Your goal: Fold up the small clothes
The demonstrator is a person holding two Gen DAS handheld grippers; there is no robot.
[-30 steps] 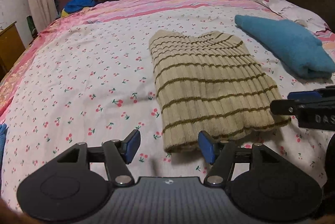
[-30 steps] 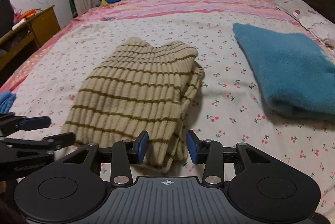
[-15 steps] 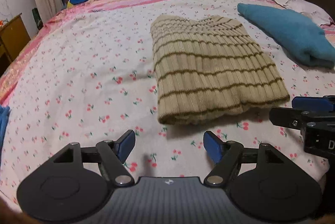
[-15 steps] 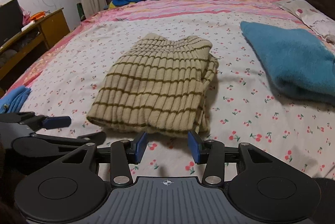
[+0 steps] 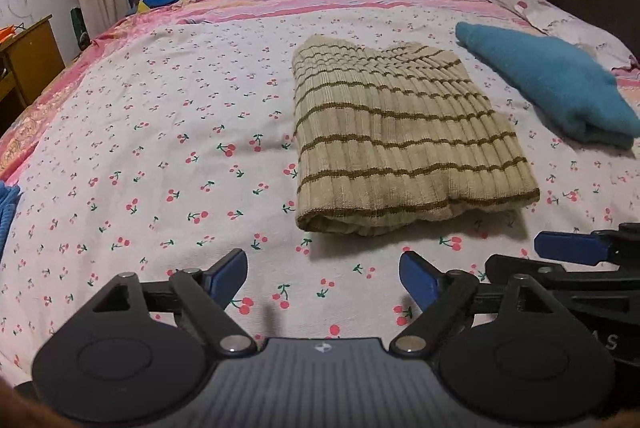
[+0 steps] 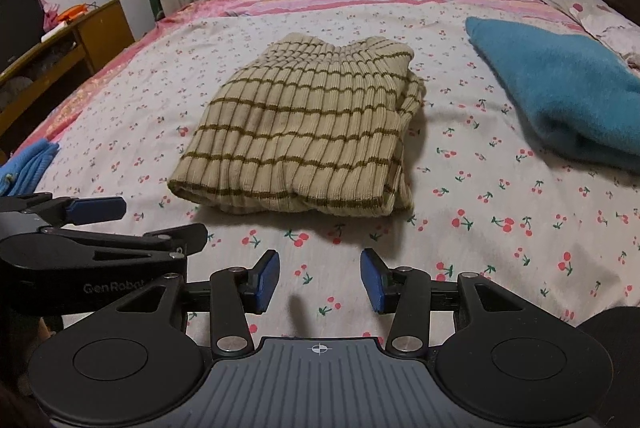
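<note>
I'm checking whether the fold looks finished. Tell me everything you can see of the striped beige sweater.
The striped sweater is beige ribbed knit with thin olive-brown stripes across it. It lies flat on the cherry-print bedsheet, folded into a compact rectangle, with stacked layers showing along its near and right edges. Nothing but the sheet touches it; the blue garment lies apart to its right.

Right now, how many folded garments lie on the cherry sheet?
2: striped beige sweater mid-bed; teal garment to its right. A blue knit scrap at the left edge may be another.

Beige ribbed sweater (image 5: 400,144) with brown stripes lies folded flat on the cherry-print bedsheet (image 5: 160,148)
</note>
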